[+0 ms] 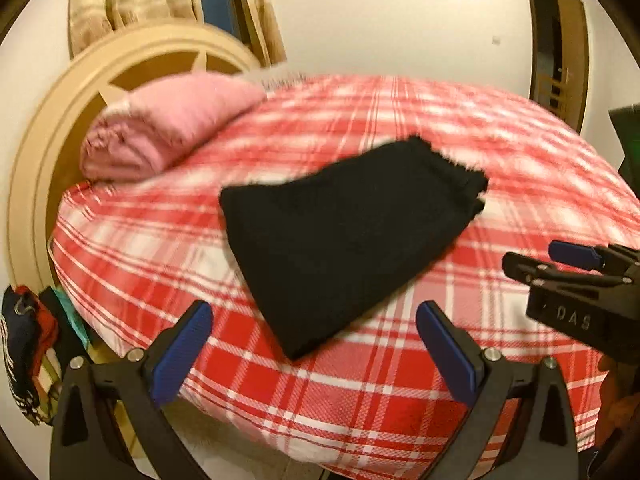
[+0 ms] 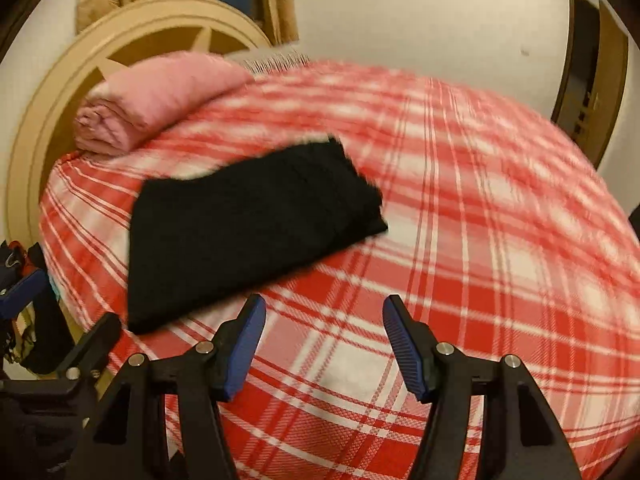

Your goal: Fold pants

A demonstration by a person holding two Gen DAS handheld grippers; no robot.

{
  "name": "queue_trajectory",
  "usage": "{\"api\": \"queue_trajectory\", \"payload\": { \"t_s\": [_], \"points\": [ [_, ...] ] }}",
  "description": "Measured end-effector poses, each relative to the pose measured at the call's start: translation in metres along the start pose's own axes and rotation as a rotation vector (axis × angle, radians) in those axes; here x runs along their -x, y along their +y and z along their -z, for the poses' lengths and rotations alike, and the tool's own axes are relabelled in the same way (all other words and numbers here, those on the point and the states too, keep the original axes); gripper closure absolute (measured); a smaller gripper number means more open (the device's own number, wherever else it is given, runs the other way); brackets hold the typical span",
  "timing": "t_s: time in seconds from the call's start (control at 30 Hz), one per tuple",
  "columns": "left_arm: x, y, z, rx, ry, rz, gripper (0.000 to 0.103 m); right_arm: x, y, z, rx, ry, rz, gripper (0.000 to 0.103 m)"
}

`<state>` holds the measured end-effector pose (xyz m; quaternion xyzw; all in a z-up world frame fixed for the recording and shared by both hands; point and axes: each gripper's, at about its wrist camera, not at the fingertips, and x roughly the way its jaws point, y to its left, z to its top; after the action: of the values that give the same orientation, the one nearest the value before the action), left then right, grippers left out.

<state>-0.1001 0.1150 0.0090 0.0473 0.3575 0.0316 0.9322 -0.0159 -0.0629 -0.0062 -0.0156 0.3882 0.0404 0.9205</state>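
Red-and-white plaid bedspread [image 1: 400,380] lies bare around the folded black pants [image 1: 340,236], whose long axis runs from 7 to 1 o'clock. Left gripper [image 1: 314,346] and right gripper [image 2: 324,342] both gape empty at the near edge. "DAS" marks the right gripper's body.

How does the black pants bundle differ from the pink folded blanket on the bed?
The black pants are dark and lie as a low, flat fold; the pink blanket is pale and forms a thicker, rounded bundle. The pants sit mid-bed, nearer both cameras; the blanket sits at the far end, by the round headboard. Both are folded, resting on the red plaid bedcover, with no gripper touching either.
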Motion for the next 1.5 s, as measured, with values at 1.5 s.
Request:
{"api": "queue_trajectory", "payload": {
  "t_s": [1.5],
  "points": [
    [0.081,0.004,-0.025,0.056,-0.268,-0.049,0.000,0.130,-0.004,0.005,-0.073,-0.513,-0.026,0.026]
  ]
}}
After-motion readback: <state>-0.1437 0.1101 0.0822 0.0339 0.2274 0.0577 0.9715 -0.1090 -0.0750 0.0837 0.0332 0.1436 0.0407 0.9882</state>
